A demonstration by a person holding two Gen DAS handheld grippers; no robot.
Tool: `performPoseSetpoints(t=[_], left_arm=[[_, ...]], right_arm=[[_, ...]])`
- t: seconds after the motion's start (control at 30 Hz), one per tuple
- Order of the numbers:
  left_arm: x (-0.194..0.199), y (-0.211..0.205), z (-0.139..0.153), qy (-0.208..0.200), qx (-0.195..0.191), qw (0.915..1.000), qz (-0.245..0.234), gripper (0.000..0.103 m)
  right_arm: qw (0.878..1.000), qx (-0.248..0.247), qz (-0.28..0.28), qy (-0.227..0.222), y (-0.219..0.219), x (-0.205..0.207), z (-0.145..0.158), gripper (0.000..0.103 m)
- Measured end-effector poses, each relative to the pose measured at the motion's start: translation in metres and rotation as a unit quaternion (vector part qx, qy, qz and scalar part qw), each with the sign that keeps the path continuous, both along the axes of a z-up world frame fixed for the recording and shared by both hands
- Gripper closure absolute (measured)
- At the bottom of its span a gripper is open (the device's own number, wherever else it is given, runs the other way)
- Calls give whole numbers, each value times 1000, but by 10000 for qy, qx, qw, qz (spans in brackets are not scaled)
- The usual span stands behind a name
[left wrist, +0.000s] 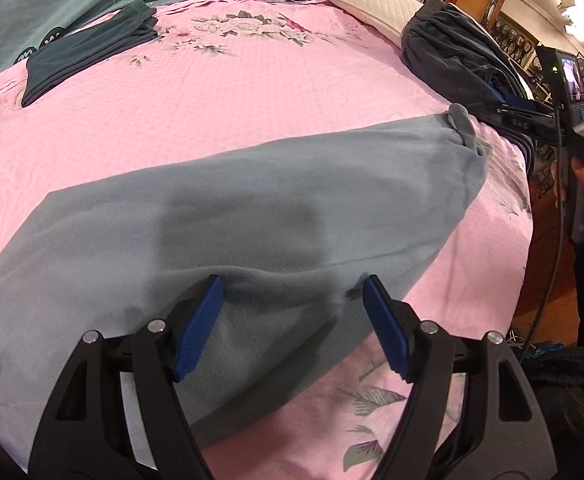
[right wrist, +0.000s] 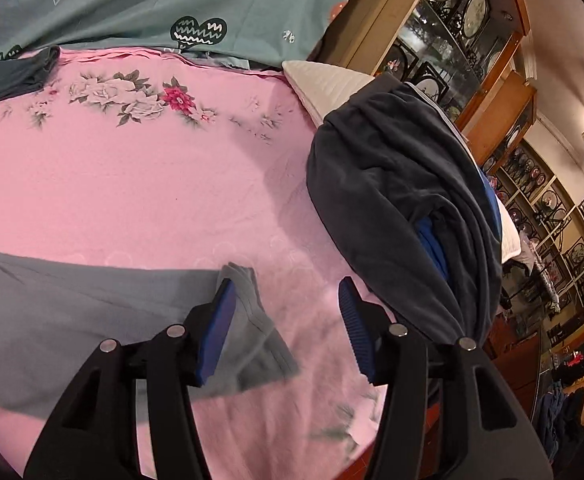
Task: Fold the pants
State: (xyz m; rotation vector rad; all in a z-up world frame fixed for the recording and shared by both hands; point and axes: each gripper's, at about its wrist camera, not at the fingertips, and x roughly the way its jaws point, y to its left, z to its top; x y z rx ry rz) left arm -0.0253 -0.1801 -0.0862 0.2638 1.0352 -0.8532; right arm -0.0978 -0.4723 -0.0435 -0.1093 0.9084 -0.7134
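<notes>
Over grey pants (left wrist: 228, 216), both grippers' jaws wide, empty

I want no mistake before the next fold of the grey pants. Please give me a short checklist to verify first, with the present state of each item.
1. Grey pants lie flat on the pink bedspread: ok.
2. Left gripper jaws open, over the near edge of the pants: ok.
3. Right gripper jaws open at the cuff end: ok.
4. Cloth already between the jaws of either gripper: cannot tell.
5. Dark pile of clothes clear of the right gripper: not ok, it lies close beside it.
6. Bare bedspread beyond the pants for the fold: ok.
</notes>
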Motion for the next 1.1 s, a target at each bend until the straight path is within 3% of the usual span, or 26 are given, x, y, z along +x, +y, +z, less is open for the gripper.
performPoseSetpoints(t=[0.2, 0.37, 0.43, 0.47, 0.5, 0.53, 0.57, 0.73, 0.87, 1.1], left_arm=[[-2, 1, 1, -7, -13, 10000, -16, 29], [-2, 1, 0, 5, 42, 10000, -14, 29], [-2, 0, -1, 13, 22, 10000, -21, 28], [-3, 0, -2, 17, 17, 10000, -28, 27], [-3, -1, -2, 14, 23, 10000, -33, 27], [-3, -1, -2, 11, 23, 10000, -39, 27], [-3, -1, -2, 15, 20, 10000, -45, 27], [-1, -1, -1, 11, 0, 10000, 9, 26], [2, 3, 3, -24, -78, 9999, 99, 26], [5, 8, 8, -96, -90, 9997, 217, 26]], right_arm=[[9968, 706, -4, 386, -9, -9, -32, 49], [9965, 769, 34, 338, -11, -4, -44, 49], [9927, 1138, 133, 377, -16, 3, -57, 50], [9922, 1181, 131, 382, -17, 6, -61, 58], [9909, 1283, 180, 353, -18, 8, -64, 81], [9872, 1542, 289, 297, -18, 11, -65, 93], [9839, 1737, 368, 228, -17, 13, -64, 98], [9837, 1694, 591, -117, -10, 25, -43, 100], [9860, 1398, 799, -443, 3, 29, -7, 100], [9854, 1112, 1144, -596, 15, 58, 23, 101]])
